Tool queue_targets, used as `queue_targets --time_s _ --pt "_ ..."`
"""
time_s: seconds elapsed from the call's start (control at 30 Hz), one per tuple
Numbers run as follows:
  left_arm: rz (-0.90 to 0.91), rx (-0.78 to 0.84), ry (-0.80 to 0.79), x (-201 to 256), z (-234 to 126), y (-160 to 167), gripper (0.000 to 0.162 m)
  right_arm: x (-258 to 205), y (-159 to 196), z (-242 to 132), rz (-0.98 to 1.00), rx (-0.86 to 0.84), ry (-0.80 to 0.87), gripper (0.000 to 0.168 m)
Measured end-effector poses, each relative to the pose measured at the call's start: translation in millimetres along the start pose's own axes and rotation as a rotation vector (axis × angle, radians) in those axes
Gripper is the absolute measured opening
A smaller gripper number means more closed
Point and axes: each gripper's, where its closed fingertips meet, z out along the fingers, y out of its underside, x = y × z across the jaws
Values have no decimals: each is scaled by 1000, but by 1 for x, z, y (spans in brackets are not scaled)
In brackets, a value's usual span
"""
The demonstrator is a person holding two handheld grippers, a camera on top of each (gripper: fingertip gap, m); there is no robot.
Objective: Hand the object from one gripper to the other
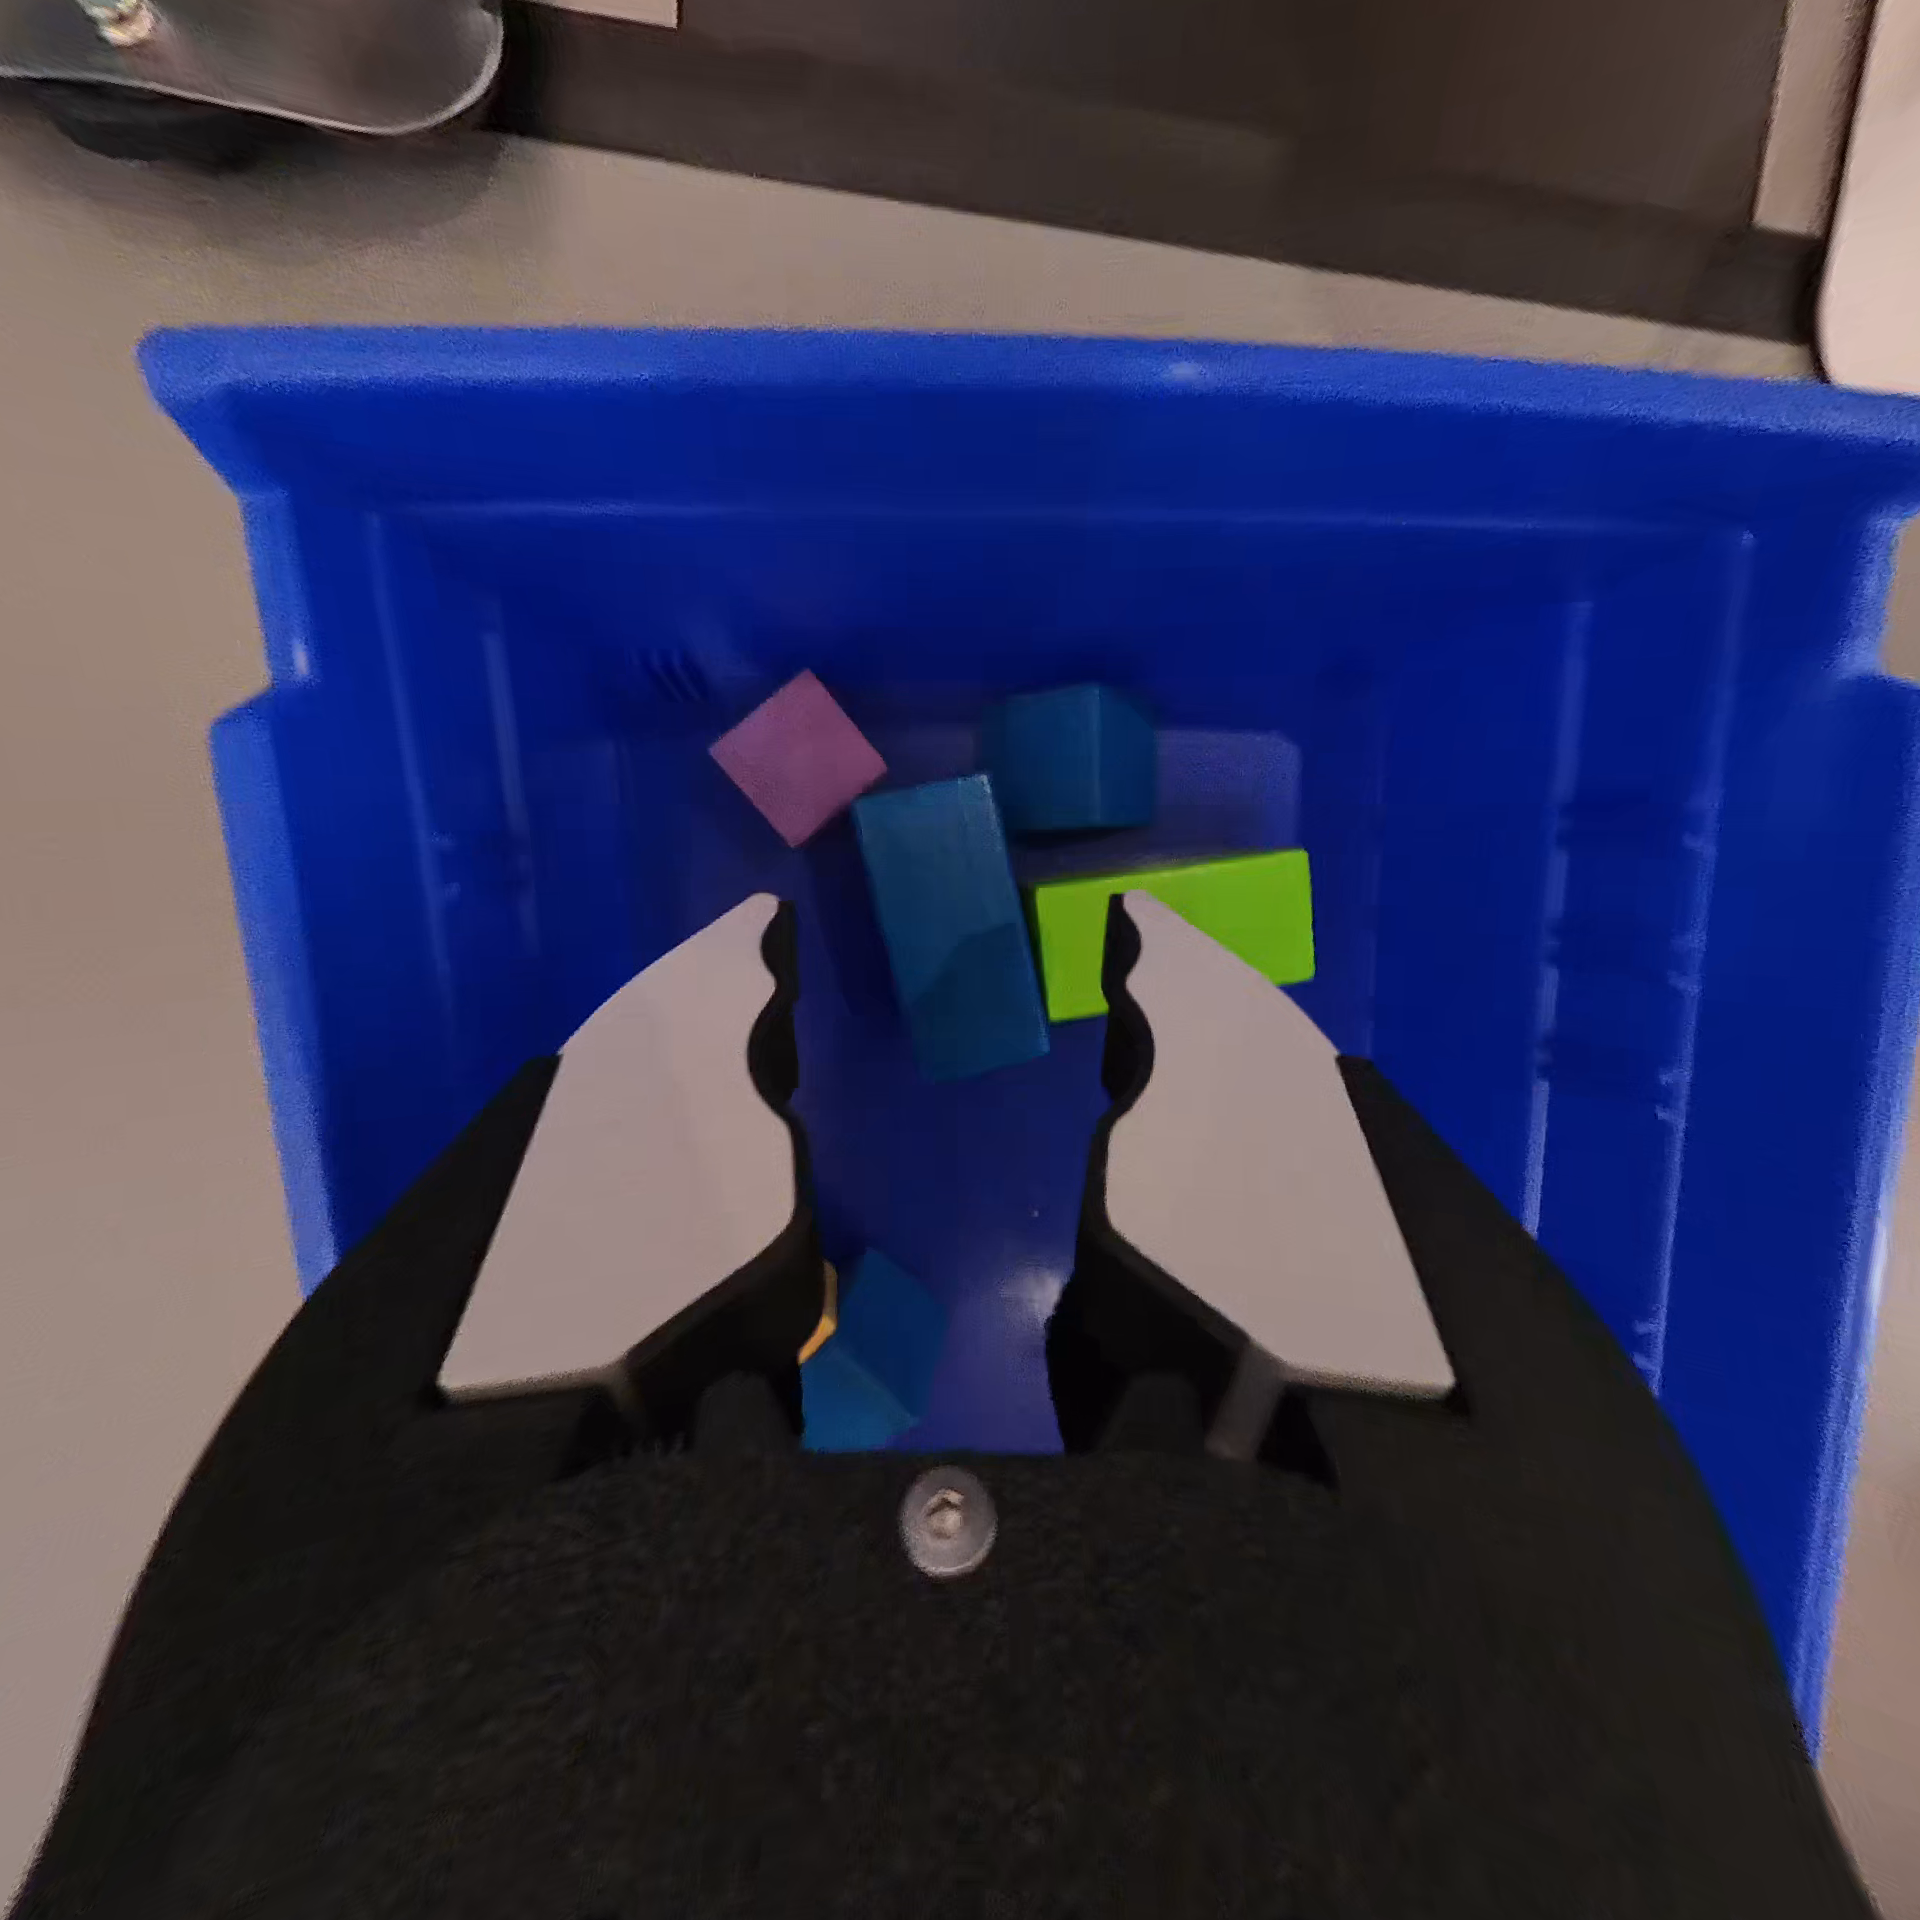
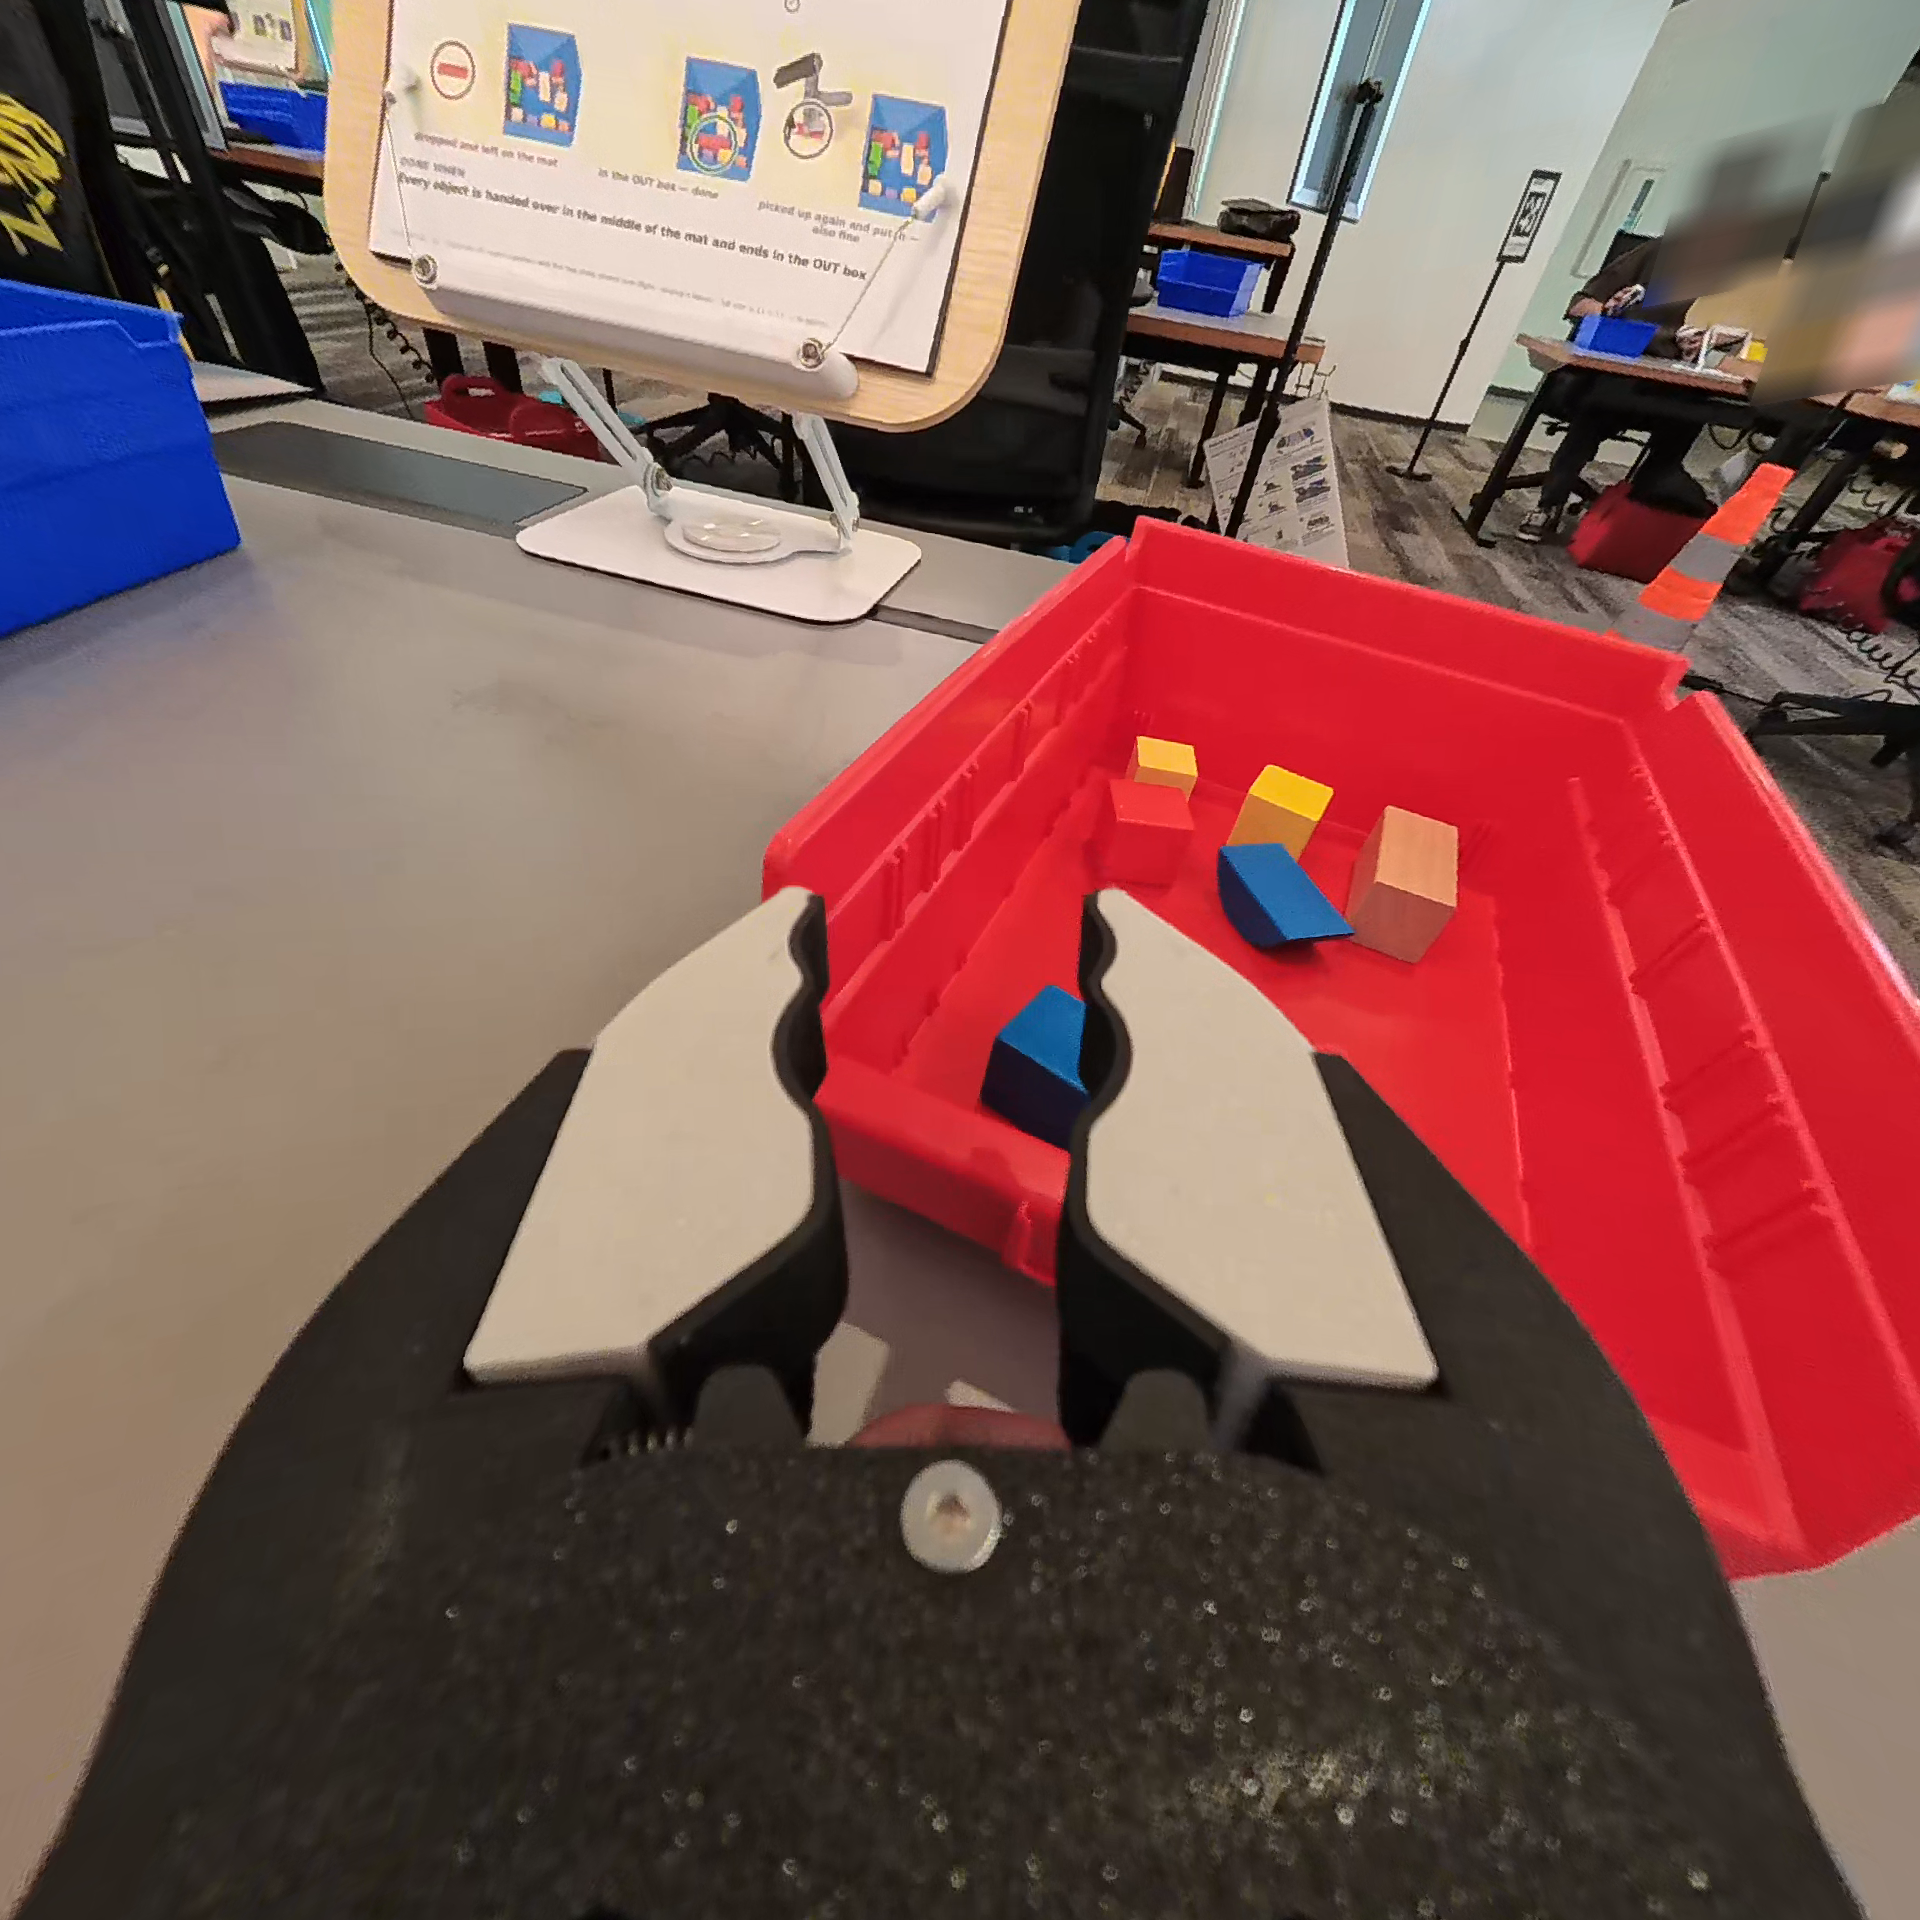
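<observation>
The left gripper (image 1: 945, 909) hangs over the blue bin (image 1: 727, 436), jaws spread and empty above a long blue block (image 1: 940, 914) lying among other blocks. The right gripper (image 2: 951, 914), jaws parted and empty, points at the red bin (image 2: 1403, 634) on the grey surface (image 2: 364, 831).

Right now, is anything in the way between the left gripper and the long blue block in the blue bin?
Nothing visible blocks it. The left gripper hangs open over the blue bin, and the long blue block lies between its fingertips. A green block sits close beside it.
</observation>
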Motion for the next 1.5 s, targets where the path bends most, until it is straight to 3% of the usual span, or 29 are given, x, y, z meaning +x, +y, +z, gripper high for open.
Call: queue_targets --time_s 0.17,0.2,0.3,0.5,0.7,0.83,0.93,1.03,1.1,1.17,1.23,1.33,1.5 --pt "-31 -106 -32 -6 26 0 49 1 1 0 -5 -7 -4 46" --pt "-28 -105 -61 -10 27 -2 40 0 1 0 -4 -8 -6 46" --pt "-47 -126 -65 -13 27 -4 34 -2 1 1 -2 -11 -16 46" --pt "-17 -248 -126 -16 36 22 45 -9 2 4 -14 -18 -39 46" --pt "-48 -197 -108 -16 36 20 39 -10 1 4 -28 -18 -42 46" --pt "-22 -83 9 0 6 11 35 -8 -11 0 -46 20 -31 46" --pt "-23 55 214 24 -39 5 35 -24 -31 -3 -59 69 -109 45" --pt "-10 209 604 80 -104 4 34 -69 -57 -3 -162 128 -283 46" --pt "27 215 946 136 -152 23 34 -121 -69 -3 -197 144 -505 48" --pt "86 166 1174 188 -181 53 34 -166 -76 -1 -191 125 -694 54" --pt "122 92 1351 236 -197 84 35 -197 -92 7 -191 158 -766 73" --pt "88 -60 1570 289 -206 123 35 -228 -116 15 -218 220 -812 79" --pt "113 -265 1682 329 -197 173 35 -248 -121 22 -268 229 -824 84"
